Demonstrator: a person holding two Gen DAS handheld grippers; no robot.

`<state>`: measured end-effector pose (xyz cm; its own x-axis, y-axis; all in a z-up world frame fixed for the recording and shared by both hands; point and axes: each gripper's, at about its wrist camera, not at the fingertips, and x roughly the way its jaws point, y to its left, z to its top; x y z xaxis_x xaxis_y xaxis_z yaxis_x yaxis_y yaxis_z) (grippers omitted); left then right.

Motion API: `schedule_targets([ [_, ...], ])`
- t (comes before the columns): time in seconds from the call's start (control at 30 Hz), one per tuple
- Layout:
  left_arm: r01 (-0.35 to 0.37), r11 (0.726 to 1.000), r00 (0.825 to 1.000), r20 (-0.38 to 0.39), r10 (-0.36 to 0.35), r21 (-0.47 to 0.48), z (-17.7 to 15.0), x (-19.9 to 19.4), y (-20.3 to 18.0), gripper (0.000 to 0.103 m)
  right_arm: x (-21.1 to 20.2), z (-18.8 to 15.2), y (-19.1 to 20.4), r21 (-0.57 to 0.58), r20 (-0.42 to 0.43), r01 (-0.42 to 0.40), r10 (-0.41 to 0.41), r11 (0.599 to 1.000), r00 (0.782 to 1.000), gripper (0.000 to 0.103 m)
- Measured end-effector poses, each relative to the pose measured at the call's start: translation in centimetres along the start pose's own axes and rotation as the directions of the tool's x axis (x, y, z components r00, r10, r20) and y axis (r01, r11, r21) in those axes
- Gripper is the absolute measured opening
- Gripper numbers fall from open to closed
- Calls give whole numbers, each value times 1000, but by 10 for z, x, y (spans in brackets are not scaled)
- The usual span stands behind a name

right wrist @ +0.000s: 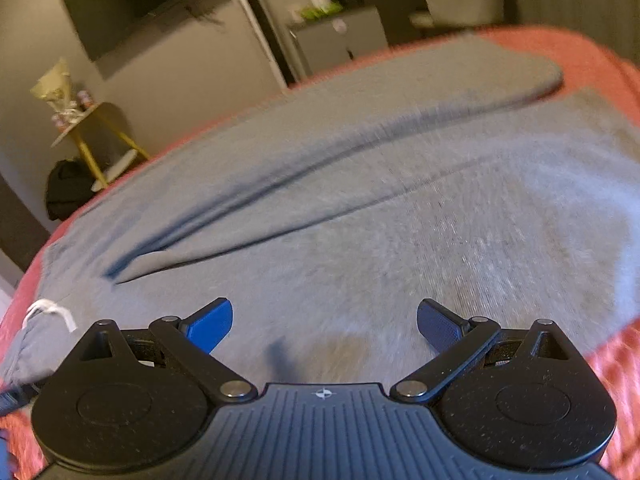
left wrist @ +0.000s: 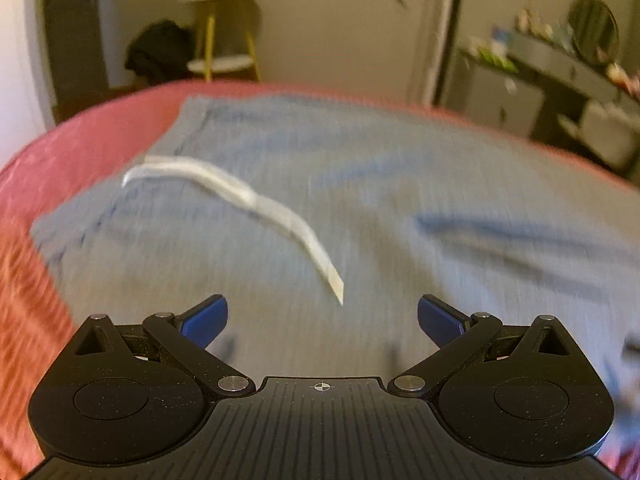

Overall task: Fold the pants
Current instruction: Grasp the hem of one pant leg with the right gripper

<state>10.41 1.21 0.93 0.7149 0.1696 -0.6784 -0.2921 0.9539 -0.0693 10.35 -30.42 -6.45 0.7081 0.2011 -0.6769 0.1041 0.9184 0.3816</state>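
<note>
Grey sweatpants (left wrist: 360,200) lie spread on a red bedspread (left wrist: 92,140). A white drawstring (left wrist: 240,196) trails across the waist area in the left wrist view. My left gripper (left wrist: 322,318) is open and empty, just above the cloth near the drawstring's end. In the right wrist view the pants (right wrist: 400,220) stretch away with the two legs side by side and a long crease between them; the drawstring (right wrist: 50,312) shows at far left. My right gripper (right wrist: 324,322) is open and empty over the near leg. Both views are motion-blurred.
The bedspread (right wrist: 592,56) edge runs behind the pants. Beyond it stand a yellow-legged side table (left wrist: 224,32), a dark bag (left wrist: 160,52) on the floor, a grey dresser (left wrist: 560,76) with a round mirror, and a wall-mounted TV (right wrist: 148,8).
</note>
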Motion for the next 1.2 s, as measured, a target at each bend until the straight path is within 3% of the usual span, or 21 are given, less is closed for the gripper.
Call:
schedule_targets([
  [0.03, -17, 1000, 999, 28, 17, -10, 10, 9, -2, 103, 14, 2, -7, 32, -41, 3, -2, 999, 999, 99],
  [0.13, -93, 993, 990, 102, 100, -71, 31, 42, -3, 103, 21, 4, -15, 57, -24, -33, 34, 998, 999, 99],
  [0.2, -128, 983, 984, 109, 143, -130, 39, 67, 2, 103, 25, 7, -16, 36, -61, -42, 44, 998, 997, 99],
  [0.3, -161, 971, 981, 80, 178, -179, 33, 92, 12, 103, 35, 38, -9, -48, -240, -77, 63, 996, 969, 99],
  [0.33, -167, 968, 979, 87, 186, -189, 29, 98, 14, 103, 35, 57, -12, -11, -246, -107, 101, 994, 964, 99],
  [0.4, -178, 967, 977, 87, 196, -179, 24, 108, 16, 103, 35, 108, -21, 69, -139, -130, 139, 989, 981, 99],
  [0.43, -181, 969, 976, 87, 198, -169, 23, 112, 15, 103, 40, 141, -23, 89, -59, -97, 102, 991, 993, 99],
  [0.5, -196, 969, 970, 116, 215, -152, 16, 115, 11, 103, 65, 202, -28, 106, 42, -48, 44, 993, 998, 99],
  [0.53, -200, 968, 967, 131, 220, -150, 15, 118, 10, 103, 82, 227, -31, 117, 58, -19, 12, 993, 998, 95],
  [0.57, -205, 968, 964, 141, 226, -147, 13, 119, 8, 103, 101, 251, -35, 154, 67, 34, -45, 987, 997, 85],
  [0.67, -223, 964, 957, 156, 245, -148, 10, 119, 4, 103, 159, 310, -50, 312, 53, 144, -168, 939, 984, 61],
  [0.73, -222, 962, 956, 162, 247, -158, 9, 120, 4, 103, 189, 334, -52, 353, 49, 200, -231, 914, 972, 62],
  [0.93, -219, 960, 952, 177, 250, -176, 8, 124, 4, 103, 242, 349, -50, 309, -2, 363, -381, 879, 925, 62],
  [1.0, -212, 960, 953, 177, 244, -182, 8, 124, 6, 103, 245, 344, -45, 264, 21, 414, -434, 871, 901, 44],
  [1.03, -209, 960, 954, 176, 242, -184, 8, 124, 7, 103, 243, 342, -44, 245, 33, 430, -451, 869, 892, 28],
  [1.07, -206, 961, 955, 176, 239, -186, 8, 123, 7, 103, 239, 340, -47, 238, 46, 428, -450, 872, 892, 15],
  [1.1, -200, 961, 956, 176, 234, -191, 8, 123, 8, 103, 230, 334, -52, 243, 71, 388, -416, 889, 907, 9],
  [1.2, -178, 962, 960, 178, 216, -207, 9, 122, 13, 103, 184, 315, -59, 276, 168, 281, -333, 919, 928, 6],
])
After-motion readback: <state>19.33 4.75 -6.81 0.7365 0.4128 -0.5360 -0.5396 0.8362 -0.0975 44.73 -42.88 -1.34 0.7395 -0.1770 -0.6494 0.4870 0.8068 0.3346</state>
